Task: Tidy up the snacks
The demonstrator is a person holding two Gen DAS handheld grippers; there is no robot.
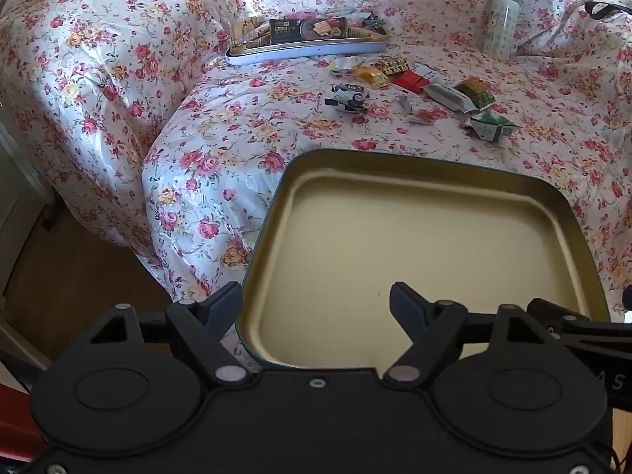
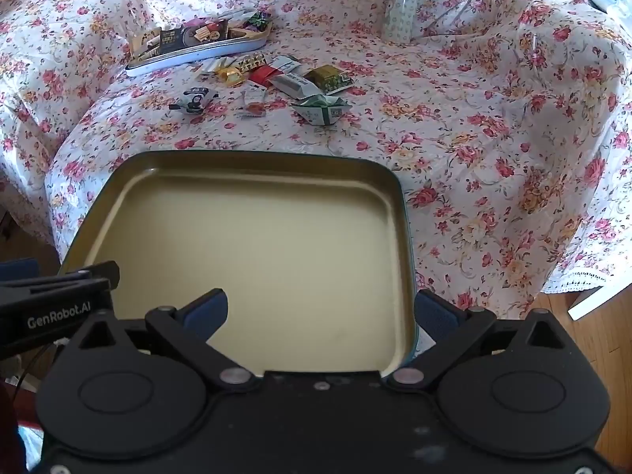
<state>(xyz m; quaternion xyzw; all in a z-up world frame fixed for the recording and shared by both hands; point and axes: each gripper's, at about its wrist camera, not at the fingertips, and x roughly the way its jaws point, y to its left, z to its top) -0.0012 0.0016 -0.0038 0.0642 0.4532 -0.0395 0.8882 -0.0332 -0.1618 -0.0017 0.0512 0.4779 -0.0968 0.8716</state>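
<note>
Both grippers' fingers [image 1: 221, 308] wide open, straddling empty tin [image 2: 252, 245] corners; nothing gripped.

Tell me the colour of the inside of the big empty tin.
Pale cream-yellow inside the tin, with a dark teal outer rim; the right wrist view shows it best.

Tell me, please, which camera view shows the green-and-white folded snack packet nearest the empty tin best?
The right wrist view: the green-and-white packet lies nearer the middle of the picture, with its printed side showing. In the left wrist view the same packet sits toward the right edge, more stretched by the fisheye lens.
</note>
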